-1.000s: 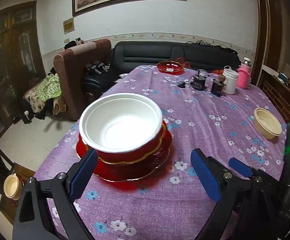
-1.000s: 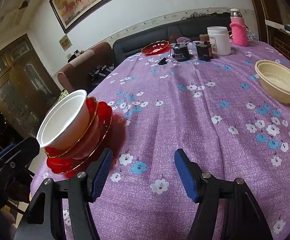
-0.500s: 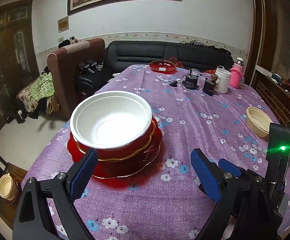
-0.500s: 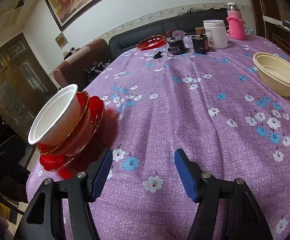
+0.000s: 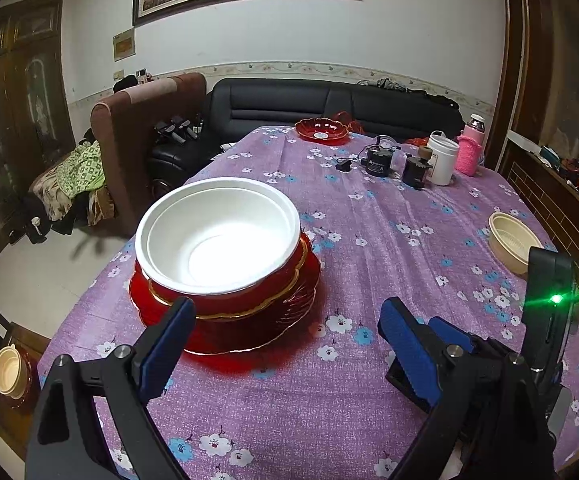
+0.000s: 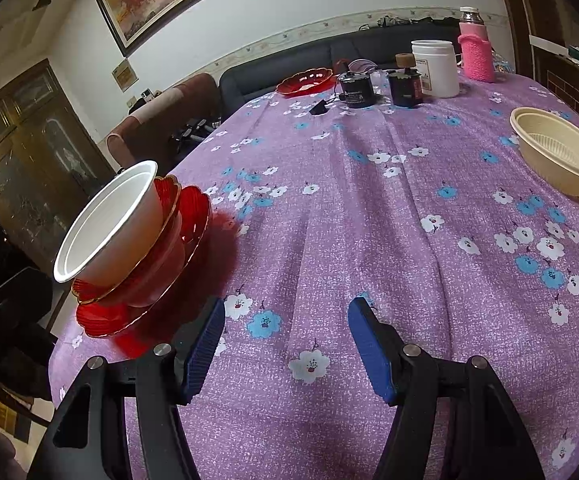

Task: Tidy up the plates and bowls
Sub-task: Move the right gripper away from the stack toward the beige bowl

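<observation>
A white bowl (image 5: pixel 217 236) (image 6: pixel 109 220) is nested in a red gold-rimmed bowl (image 5: pixel 249 300) (image 6: pixel 161 248), which rests on a red plate (image 5: pixel 273 320) (image 6: pixel 105 320) near the table's left edge. My left gripper (image 5: pixel 285 320) hangs open just in front of this stack, empty. My right gripper (image 6: pixel 285 320) is open over bare purple cloth to the right of the stack, holding nothing. A cream bowl (image 5: pixel 511 240) (image 6: pixel 557 156) sits alone at the right side. Another red dish (image 5: pixel 321 130) (image 6: pixel 305 80) lies at the far end.
At the far end of the flowered tablecloth (image 6: pixel 369 220) stand a white tub (image 6: pixel 435 66), a pink-sleeved bottle (image 6: pixel 475 54) and two small dark devices (image 6: pixel 357 88). A brown armchair (image 5: pixel 141 132) and black sofa (image 5: pixel 329 100) are beyond the table. A cream cup (image 5: pixel 9 370) sits low at left.
The stack sits slightly further left and higher in the left wrist view, more of the room showing above it. In the right wrist view the table has shifted a little. Both grippers stay open.
</observation>
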A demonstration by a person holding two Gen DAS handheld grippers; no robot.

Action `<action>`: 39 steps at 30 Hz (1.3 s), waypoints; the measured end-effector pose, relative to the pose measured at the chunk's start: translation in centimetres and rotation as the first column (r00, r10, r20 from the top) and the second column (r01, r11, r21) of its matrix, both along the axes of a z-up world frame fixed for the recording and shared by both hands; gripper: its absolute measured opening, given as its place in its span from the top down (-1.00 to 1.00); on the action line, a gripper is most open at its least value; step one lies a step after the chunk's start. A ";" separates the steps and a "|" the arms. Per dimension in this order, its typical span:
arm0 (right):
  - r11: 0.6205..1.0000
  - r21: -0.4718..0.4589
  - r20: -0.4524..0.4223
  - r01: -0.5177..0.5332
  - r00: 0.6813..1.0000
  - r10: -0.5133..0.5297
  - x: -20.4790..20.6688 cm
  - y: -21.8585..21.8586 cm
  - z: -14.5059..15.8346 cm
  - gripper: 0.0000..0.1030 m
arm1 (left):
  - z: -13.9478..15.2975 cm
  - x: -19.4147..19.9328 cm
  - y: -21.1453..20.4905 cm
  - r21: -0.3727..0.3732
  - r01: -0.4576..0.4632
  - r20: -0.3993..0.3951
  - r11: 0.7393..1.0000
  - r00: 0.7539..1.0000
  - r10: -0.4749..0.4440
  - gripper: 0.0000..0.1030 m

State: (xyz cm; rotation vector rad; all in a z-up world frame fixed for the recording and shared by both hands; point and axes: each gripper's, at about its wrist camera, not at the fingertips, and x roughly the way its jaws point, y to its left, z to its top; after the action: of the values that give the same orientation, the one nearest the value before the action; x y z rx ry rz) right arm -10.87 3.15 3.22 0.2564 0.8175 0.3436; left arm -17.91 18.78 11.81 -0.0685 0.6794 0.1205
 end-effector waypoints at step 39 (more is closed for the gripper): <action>0.898 -0.351 0.158 0.265 0.962 -0.222 5.8 -10.9 4.9 -0.33 | -2.7 -0.1 -3.5 -0.064 0.179 -0.058 0.982 0.981 -0.183 -0.81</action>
State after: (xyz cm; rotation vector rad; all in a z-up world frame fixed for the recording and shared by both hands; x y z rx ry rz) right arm -5.07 -7.74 8.11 -0.0168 0.7113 -0.0366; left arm -17.97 15.26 9.09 -0.0588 0.7498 -0.0723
